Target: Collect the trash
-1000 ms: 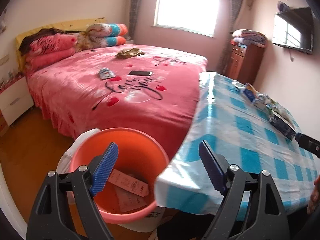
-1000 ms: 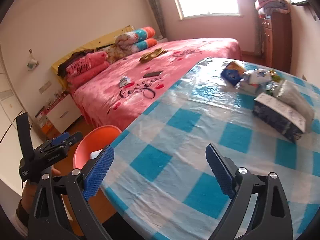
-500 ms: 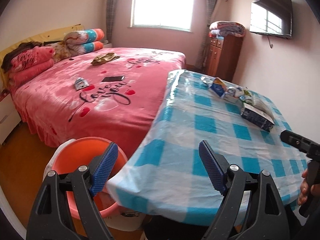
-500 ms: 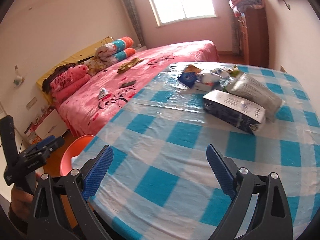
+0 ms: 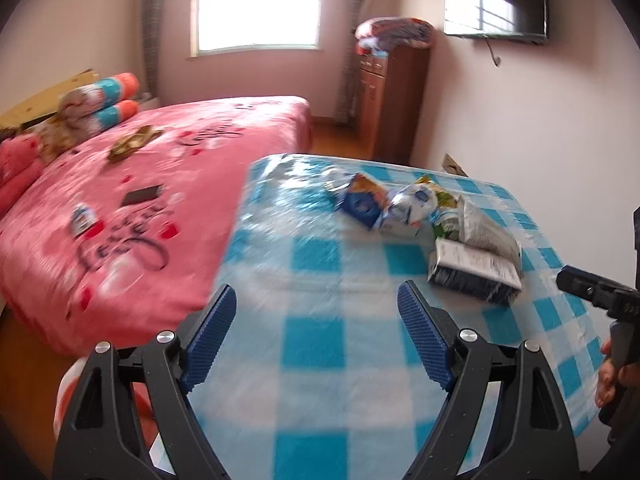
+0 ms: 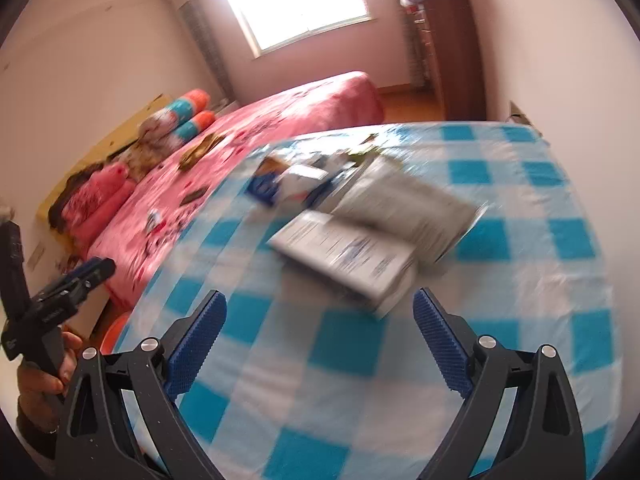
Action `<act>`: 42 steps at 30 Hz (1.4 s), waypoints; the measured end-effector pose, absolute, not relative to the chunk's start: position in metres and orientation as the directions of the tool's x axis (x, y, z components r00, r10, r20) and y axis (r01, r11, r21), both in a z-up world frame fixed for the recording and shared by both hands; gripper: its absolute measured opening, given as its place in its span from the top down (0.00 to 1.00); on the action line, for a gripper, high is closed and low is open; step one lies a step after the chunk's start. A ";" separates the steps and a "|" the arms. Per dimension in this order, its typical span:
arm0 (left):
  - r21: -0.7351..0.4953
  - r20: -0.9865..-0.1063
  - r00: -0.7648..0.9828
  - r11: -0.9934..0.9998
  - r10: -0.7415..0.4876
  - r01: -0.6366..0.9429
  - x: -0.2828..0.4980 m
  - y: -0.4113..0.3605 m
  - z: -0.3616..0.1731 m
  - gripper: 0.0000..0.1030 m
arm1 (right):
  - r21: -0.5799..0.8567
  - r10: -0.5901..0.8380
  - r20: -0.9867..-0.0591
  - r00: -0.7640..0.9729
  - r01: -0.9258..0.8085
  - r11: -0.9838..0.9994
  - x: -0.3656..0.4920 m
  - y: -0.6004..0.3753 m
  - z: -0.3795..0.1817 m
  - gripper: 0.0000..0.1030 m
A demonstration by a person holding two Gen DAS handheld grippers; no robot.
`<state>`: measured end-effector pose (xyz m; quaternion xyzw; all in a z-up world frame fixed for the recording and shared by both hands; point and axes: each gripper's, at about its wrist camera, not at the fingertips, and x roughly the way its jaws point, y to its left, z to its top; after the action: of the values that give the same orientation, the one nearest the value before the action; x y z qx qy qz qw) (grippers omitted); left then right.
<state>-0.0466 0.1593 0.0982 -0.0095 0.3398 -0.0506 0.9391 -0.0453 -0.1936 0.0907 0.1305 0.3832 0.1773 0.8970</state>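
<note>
A pile of trash lies on the blue-checked table [image 5: 320,344]: a dark box with a white label [image 5: 474,276], a grey bag [image 5: 486,232], a blue packet [image 5: 362,202] and a white-blue packet [image 5: 412,208]. My left gripper [image 5: 316,336] is open and empty over the table's near left part. My right gripper [image 6: 320,344] is open and empty, just short of the box [image 6: 348,252], with the grey bag [image 6: 404,204] behind it. The orange bucket [image 6: 114,332] shows only as a sliver under the table's left edge.
A pink bed [image 5: 120,208] with a phone [image 5: 142,196] and small items stands left of the table. A wooden cabinet [image 5: 390,96] stands by the far wall, and a TV [image 5: 496,0] hangs on the right wall.
Both grippers have moved forward over the table toward the trash pile. The left one has swung right, away from the bucket. Both stay open.
</note>
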 end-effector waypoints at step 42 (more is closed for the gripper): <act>-0.113 -0.844 0.524 0.993 -0.113 0.032 0.240 0.089 0.019 0.58 | 0.448 0.540 -0.789 0.295 -0.326 0.833 0.220 -0.159 0.026 0.54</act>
<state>0.2404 0.0888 0.0191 -0.0415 0.4861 -0.0417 0.8719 0.2196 -0.1593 0.0256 0.1009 0.5281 0.2712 0.7983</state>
